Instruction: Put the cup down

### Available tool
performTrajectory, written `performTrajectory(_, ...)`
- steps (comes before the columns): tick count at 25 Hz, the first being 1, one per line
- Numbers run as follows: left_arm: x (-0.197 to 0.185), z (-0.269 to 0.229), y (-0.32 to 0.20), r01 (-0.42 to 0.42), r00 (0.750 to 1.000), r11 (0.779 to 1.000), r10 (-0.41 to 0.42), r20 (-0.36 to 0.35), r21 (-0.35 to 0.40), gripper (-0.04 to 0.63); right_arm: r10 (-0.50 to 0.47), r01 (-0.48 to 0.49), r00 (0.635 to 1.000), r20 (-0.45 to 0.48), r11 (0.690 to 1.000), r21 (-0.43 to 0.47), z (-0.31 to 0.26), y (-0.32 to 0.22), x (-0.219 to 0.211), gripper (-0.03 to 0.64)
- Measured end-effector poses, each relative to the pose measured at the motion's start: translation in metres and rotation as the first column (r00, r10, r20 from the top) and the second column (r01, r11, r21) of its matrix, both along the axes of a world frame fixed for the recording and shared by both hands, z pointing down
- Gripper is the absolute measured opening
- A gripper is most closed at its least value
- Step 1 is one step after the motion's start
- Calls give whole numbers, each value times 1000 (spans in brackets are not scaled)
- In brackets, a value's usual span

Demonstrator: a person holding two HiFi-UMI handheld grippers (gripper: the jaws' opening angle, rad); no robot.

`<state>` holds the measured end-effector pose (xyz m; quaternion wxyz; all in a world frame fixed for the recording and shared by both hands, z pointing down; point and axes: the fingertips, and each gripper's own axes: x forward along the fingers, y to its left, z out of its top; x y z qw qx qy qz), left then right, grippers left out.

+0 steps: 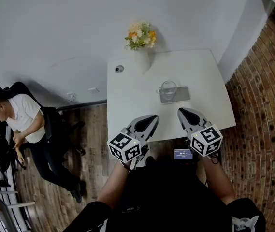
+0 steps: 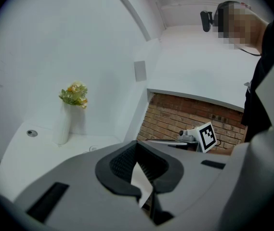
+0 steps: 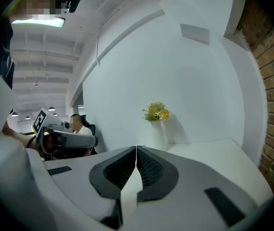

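Note:
A clear glass cup [image 1: 167,88] stands upright on the left end of a grey coaster mat [image 1: 178,95] in the middle of the white table [image 1: 127,110]. Both grippers hover over the table's near edge, short of the cup and apart from it. My left gripper [image 1: 152,118] is shut with nothing between its jaws, and its tip points toward the cup. My right gripper [image 1: 181,112] is shut and empty too, just right of the left one. In the left gripper view the jaws [image 2: 137,153] meet. The right gripper view shows its jaws [image 3: 136,150] pressed together.
A white vase with yellow and orange flowers [image 1: 140,36] stands at the table's far edge against the white wall. A small round socket [image 1: 119,68] sits at the far left corner. A brick wall [image 1: 267,110] runs along the right. A person [image 1: 23,124] sits on a chair at the left.

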<state>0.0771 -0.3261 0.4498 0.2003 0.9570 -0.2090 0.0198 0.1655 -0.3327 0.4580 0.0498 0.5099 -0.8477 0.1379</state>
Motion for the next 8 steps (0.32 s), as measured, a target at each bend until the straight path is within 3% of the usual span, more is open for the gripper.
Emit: performTrajectory(8,-5,1,1,14,1000,1000,-14,8,-3,8,-12,12,1000,-10,1000,5,-1,0,-5,17)
